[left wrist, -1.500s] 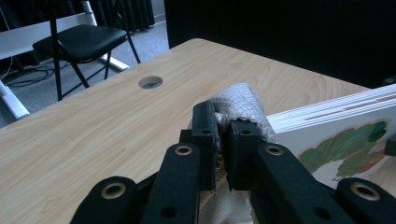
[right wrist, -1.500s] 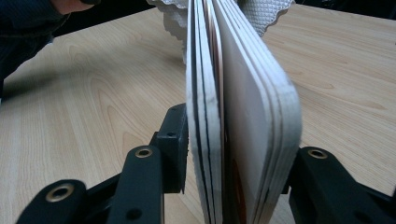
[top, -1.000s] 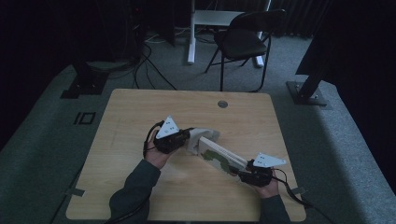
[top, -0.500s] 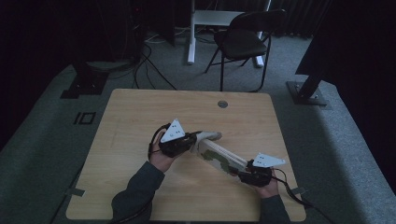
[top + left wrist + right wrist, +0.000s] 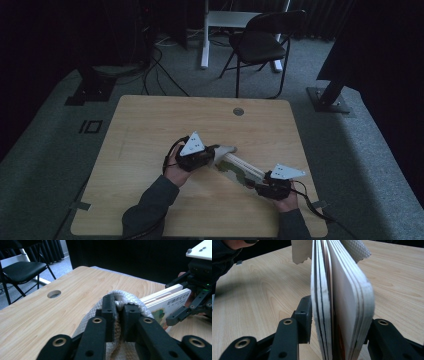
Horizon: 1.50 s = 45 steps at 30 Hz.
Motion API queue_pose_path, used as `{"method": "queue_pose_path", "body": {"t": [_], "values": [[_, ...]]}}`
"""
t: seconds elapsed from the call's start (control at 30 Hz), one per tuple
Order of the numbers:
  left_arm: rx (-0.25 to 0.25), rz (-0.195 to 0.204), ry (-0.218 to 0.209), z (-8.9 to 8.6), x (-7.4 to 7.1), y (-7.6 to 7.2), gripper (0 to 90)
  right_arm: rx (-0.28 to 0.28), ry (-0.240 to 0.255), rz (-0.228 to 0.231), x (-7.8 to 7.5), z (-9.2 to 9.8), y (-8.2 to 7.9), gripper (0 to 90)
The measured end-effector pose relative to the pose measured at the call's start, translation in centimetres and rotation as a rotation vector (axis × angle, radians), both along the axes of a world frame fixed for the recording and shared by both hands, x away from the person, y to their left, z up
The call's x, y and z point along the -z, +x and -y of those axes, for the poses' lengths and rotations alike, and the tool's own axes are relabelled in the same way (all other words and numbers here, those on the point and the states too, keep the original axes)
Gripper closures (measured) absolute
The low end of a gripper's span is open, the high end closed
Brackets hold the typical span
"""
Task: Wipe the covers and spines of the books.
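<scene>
Board book point(image 5: 243, 171) lies with its long axis running diagonally across the table point(image 5: 150, 130), from my left gripper point(image 5: 216, 156) down toward the near right corner, where my right gripper point(image 5: 257, 189) clamps its thick pages on edge. One book, one white cloth point(image 5: 227, 149), two grippers. My left gripper pinches the cloth against the book's far end; its jaws have just been opening slightly, cloth between them. Compared with a second ago, the left hand has shifted a little toward the book.
</scene>
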<state>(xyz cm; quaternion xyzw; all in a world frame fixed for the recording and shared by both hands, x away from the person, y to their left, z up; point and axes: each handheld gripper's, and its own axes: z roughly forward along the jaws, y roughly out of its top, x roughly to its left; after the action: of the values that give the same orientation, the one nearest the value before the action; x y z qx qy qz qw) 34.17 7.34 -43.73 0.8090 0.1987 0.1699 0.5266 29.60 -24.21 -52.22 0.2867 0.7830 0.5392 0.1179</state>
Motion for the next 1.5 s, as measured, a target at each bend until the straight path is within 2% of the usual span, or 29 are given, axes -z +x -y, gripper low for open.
{"method": "queue_pose_path", "body": {"t": [0.27,0.43,0.6,0.83,1.03,1.33,1.5], "values": [[-0.001,-0.009,0.025,0.2,0.6,0.4,72.5,-0.003,-0.002,0.001,0.0,0.0,0.0,57.2],[0.001,-0.033,0.035,0.3,1.3,0.9,68.2,-0.003,-0.001,-0.001,0.0,0.0,0.0,56.8],[0.005,-0.052,0.015,0.3,1.6,1.3,66.9,-0.003,-0.002,-0.001,0.0,0.0,0.0,56.2],[-0.015,-0.044,0.019,0.2,1.6,1.3,73.9,-0.005,-0.01,0.007,0.0,0.0,-0.1,61.5],[-0.016,-0.032,0.028,0.2,1.5,1.1,85.0,-0.011,-0.017,0.012,0.0,-0.1,-0.1,66.2],[-0.014,-0.017,0.014,0.0,1.0,0.7,87.3,-0.019,-0.02,0.012,0.0,-0.1,-0.1,72.8],[-0.001,-0.005,0.014,0.2,0.6,0.2,87.5,-0.022,-0.019,0.012,0.0,-0.1,-0.2,73.3]]}}
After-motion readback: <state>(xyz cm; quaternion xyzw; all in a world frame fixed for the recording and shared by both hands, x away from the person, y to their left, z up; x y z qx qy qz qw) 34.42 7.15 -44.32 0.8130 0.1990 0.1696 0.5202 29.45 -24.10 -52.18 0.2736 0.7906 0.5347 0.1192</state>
